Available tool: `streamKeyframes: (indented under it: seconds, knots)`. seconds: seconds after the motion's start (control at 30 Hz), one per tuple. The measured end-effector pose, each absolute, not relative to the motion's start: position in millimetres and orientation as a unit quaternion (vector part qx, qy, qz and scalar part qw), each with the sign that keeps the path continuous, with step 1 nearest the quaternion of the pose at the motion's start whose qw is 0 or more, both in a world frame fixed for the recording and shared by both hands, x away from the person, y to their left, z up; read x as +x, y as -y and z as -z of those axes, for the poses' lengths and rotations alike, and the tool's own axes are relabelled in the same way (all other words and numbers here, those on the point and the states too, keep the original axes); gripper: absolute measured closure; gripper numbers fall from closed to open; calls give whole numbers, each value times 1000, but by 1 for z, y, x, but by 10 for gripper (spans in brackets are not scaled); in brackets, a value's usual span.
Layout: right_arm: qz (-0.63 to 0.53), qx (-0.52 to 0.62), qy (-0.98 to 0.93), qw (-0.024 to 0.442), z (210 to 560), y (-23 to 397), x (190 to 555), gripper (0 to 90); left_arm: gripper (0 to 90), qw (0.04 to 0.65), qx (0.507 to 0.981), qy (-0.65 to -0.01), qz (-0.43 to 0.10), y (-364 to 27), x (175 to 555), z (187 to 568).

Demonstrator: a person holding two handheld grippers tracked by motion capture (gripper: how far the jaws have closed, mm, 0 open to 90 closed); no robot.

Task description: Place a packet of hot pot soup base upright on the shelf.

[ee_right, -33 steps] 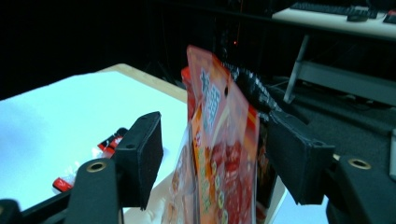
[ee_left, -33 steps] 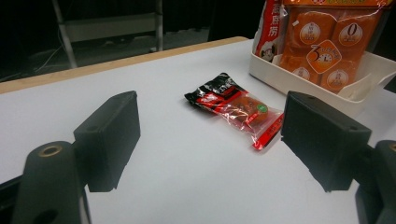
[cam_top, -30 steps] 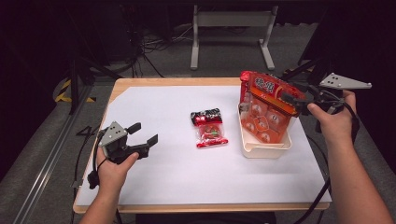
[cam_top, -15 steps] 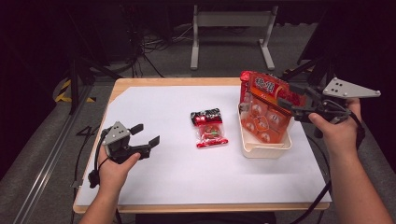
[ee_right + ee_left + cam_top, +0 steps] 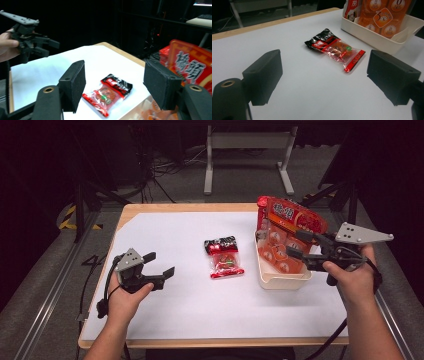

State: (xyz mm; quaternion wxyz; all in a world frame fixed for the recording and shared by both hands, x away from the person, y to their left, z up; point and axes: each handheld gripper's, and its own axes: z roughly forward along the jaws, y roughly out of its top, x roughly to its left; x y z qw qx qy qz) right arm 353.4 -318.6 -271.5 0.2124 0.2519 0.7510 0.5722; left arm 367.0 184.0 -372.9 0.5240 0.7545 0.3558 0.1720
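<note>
A small snack packet [image 5: 224,257] with a black top and a red, clear-windowed body is seen lying flat on the white sheet of the counter [image 5: 165,320], near the middle, well apart from both claws and just left of the white tray [image 5: 280,281]. In the tray a large orange-red snack bag [image 5: 287,227] is propped upright against the far wall.

The left claw [image 5: 159,265] is held low over the sheet to the left of the packet; its jaws have just been opening and stand wide apart, with nothing between them. In the left gripper view the packet [image 5: 334,48] is framed ahead between the two black jaws. The right claw [image 5: 299,245] is held released at the tray's right side, next to the large bag, with nothing gripped; in the right gripper view the packet [image 5: 107,96] is seen below and beyond its jaws.

The packet is judged to be light, thin and soft, its film crinkly and likely slippery, so a slide on the sheet can be expected if it is nudged from one side. The contents behind the window may be crushed by a hard squeeze. A hold is best taken across a flat sealed end, at the black top or the red bottom strip, with one jaw slipped under the edge
</note>
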Motion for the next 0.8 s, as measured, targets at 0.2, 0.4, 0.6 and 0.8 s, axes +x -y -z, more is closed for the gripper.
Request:
streamKeyframes:
  seconds: [0.2,0.4,0.6,0.8]
  knots:
    - [-576,244,-755,198,286,311,346,345,111,534,742,-374,-156,-180,372,372]
    - [-565,240,-767,186,300,301,344,341,189,518,747,-382,-166,-172,377,370]
    - [-561,234,-774,177,310,292,343,325,263,519,755,-365,-165,-160,388,370]
    - [-557,237,-776,176,315,291,342,321,234,523,758,-358,-151,-152,401,371]
